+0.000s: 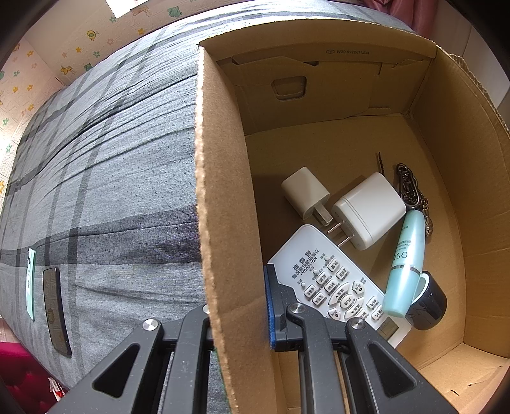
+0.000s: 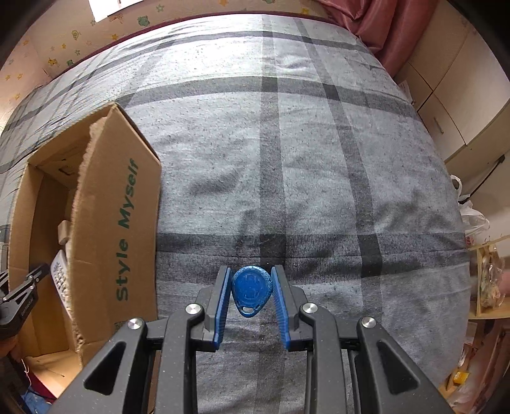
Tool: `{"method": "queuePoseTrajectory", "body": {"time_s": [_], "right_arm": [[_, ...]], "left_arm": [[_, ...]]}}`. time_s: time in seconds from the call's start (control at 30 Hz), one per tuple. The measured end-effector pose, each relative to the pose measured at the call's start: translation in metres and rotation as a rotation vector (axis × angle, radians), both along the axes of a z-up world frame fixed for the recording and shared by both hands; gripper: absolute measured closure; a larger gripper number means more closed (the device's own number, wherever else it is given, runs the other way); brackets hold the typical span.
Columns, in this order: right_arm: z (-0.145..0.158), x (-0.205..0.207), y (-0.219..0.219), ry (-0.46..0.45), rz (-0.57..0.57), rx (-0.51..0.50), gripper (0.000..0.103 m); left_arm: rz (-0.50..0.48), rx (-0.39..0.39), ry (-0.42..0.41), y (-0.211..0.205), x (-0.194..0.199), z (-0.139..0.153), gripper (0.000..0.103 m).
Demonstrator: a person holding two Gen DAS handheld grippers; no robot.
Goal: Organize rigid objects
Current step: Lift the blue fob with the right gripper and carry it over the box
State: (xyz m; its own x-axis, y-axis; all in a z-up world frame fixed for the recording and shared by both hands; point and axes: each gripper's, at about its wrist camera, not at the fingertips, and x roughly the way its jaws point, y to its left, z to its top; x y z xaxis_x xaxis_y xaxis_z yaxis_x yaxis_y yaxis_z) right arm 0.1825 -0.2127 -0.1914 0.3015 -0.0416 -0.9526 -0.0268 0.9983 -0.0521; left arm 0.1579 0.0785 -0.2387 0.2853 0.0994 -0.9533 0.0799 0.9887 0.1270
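My left gripper (image 1: 237, 313) straddles the left wall of the cardboard box (image 1: 220, 178), one finger outside and one finger (image 1: 271, 305) inside; it looks shut on that wall. Inside the box lie a white remote (image 1: 331, 280), two white chargers (image 1: 369, 210) (image 1: 304, 191), a teal tube (image 1: 406, 264), a black cap (image 1: 428, 302) and a metal key chain (image 1: 411, 188). My right gripper (image 2: 251, 286) is closed around a blue key fob (image 2: 251, 288) just above the grey plaid bed (image 2: 287, 159). The box (image 2: 111, 229) stands to its left.
Two phones, one mint (image 1: 30, 280) and one dark (image 1: 57, 309), lie on the bed left of the box. A pink curtain (image 2: 382, 25) and cabinets (image 2: 446, 95) stand beyond the bed's right side, with bags and a shelf (image 2: 487, 280) at right.
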Motion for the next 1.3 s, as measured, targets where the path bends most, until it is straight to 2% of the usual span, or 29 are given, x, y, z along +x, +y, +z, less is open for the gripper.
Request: {"method": "queuePoseTrajectory", "body": {"time_s": [0.33, 0.7, 1.0, 1.3], "right_arm": [[0.045, -0.006, 0.029, -0.077, 0.087, 0.0, 0.076], [0.071, -0.008, 0.066, -0.113, 0.171, 0.02, 0.076], [0.076, -0.006, 0.101, -0.115, 0.229, 0.04, 0.076], [0.059, -0.004, 0.139, -0.079, 0.28, 0.065, 0.076]], "left_arm": [[0.0, -0.001, 0.0, 0.0, 0.0, 0.0, 0.09], [0.0, -0.004, 0.001, 0.0, 0.0, 0.0, 0.09], [0.0, -0.006, 0.001, 0.0, 0.0, 0.0, 0.09], [0.0, -0.01, 0.001, -0.001, 0.001, -0.001, 0.09]]}}
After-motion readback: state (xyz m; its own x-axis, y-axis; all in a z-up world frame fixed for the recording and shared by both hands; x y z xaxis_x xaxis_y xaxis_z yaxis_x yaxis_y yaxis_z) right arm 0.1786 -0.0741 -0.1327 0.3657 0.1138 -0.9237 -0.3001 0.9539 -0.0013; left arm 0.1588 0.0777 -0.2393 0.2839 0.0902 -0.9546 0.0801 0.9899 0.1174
